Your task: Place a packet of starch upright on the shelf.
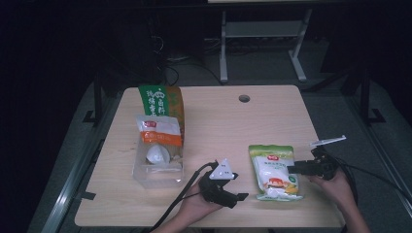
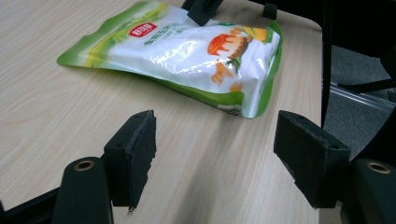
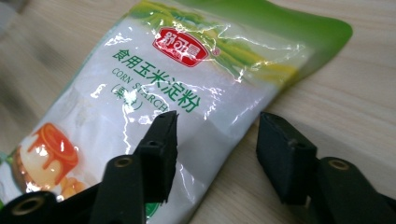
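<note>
A green and white bag of corn starch (image 1: 274, 170) lies flat on the wooden table (image 1: 233, 126), near its front right. In the right gripper view the bag (image 3: 163, 93) fills the left side. My right gripper (image 3: 215, 144) is open: one jaw hangs over the bag's edge, the other over bare wood beside it. From above, the right gripper (image 1: 293, 168) comes in from the bag's right side. My left gripper (image 1: 237, 186) rests left of the bag, pointing at it. Its jaws stand open with nothing between them (image 2: 215, 154), and the bag (image 2: 187, 51) lies a little ahead.
A clear plastic bin (image 1: 158, 174) sits at the table's left, with a white and orange pouch (image 1: 158, 131) and a tall green bag (image 1: 160, 102) leaning in it. A cable hole (image 1: 244, 98) is near the far edge. The table's right edge lies close beyond the bag.
</note>
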Demonstrator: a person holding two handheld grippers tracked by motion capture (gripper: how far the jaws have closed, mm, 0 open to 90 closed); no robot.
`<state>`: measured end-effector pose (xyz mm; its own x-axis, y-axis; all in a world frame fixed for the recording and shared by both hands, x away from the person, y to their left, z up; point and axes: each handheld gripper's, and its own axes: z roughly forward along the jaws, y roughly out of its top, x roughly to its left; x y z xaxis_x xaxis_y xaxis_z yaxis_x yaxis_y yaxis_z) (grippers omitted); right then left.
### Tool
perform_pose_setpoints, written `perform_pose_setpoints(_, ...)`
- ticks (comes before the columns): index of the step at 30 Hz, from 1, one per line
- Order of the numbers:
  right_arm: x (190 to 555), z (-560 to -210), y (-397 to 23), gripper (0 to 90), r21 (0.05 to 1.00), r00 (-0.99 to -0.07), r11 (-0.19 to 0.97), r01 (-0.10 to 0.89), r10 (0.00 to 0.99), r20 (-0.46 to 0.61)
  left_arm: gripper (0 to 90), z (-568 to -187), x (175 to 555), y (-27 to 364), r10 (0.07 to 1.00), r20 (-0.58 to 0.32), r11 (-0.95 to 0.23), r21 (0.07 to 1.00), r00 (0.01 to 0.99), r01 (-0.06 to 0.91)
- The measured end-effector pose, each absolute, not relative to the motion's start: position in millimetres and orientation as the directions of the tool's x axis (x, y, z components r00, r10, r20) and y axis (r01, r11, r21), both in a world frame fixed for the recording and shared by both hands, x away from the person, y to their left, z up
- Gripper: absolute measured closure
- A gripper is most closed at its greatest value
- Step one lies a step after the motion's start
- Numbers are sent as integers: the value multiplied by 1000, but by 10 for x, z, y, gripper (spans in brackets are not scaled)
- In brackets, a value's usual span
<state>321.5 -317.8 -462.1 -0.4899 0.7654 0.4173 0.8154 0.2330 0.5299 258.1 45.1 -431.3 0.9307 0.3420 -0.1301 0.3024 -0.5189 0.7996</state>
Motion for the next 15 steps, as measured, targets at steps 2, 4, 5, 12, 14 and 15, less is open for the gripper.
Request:
perform_pose_setpoints(2, 3212, -4666, -3197, 598, 526, -487, 209, 824, 737, 469, 298, -4325, 2606, 441, 345, -134, -519, 797, 929, 308)
perform_pose_setpoints(4, 3206, -4679, -3203, 623, 523, -484, 202, 828, 730, 483, 298, -4336, 2616, 429, 348, -146, -515, 796, 926, 318)
perform_pose_setpoints(5, 3201, -4690, -3204, 659, 530, -495, 206, 822, 719, 488, 298, -4348, 2630, 417, 349, -149, -517, 793, 925, 323)
perform_pose_setpoints(12, 3130, -4588, -3096, 861, 567, -560, 283, 774, 723, 405, 296, -4430, 2746, 327, 361, -189, -509, 781, 913, 362)
perform_pose_setpoints(14, 3111, -4559, -3091, 865, 577, -564, 283, 766, 727, 393, 297, -4455, 2768, 299, 361, -203, -505, 778, 910, 374)
perform_pose_setpoints(15, 3111, -4559, -3091, 865, 577, -564, 283, 766, 727, 393, 297, -4455, 2768, 299, 361, -203, -505, 778, 910, 374)
